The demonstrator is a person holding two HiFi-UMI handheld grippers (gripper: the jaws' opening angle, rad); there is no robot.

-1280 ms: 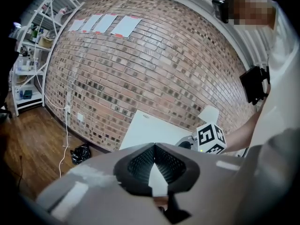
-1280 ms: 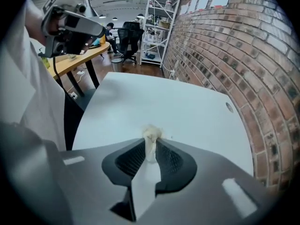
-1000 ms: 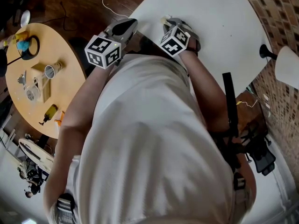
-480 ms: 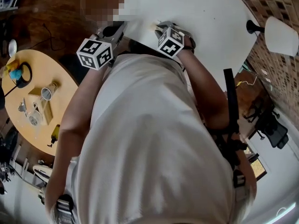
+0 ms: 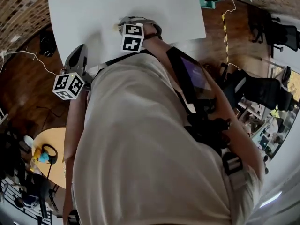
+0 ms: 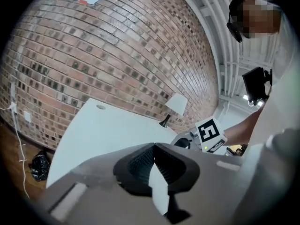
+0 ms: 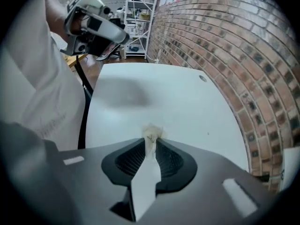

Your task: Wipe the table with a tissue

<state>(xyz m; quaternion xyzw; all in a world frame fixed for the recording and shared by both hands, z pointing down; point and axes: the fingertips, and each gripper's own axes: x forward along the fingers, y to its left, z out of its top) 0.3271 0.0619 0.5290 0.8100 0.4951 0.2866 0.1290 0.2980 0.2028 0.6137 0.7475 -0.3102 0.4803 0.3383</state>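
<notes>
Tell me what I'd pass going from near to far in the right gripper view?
Right claw pinching the tissue → white table → small round hole in the table → metal shelves at the back.

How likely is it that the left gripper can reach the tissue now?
Probably yes: only bare table separates the shut left gripper from the tissue, though right gripper clamps it.

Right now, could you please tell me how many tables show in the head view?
2: the white table at top; a round wooden table at lower left, partly hidden by the person's arm. More may be hidden.
</notes>
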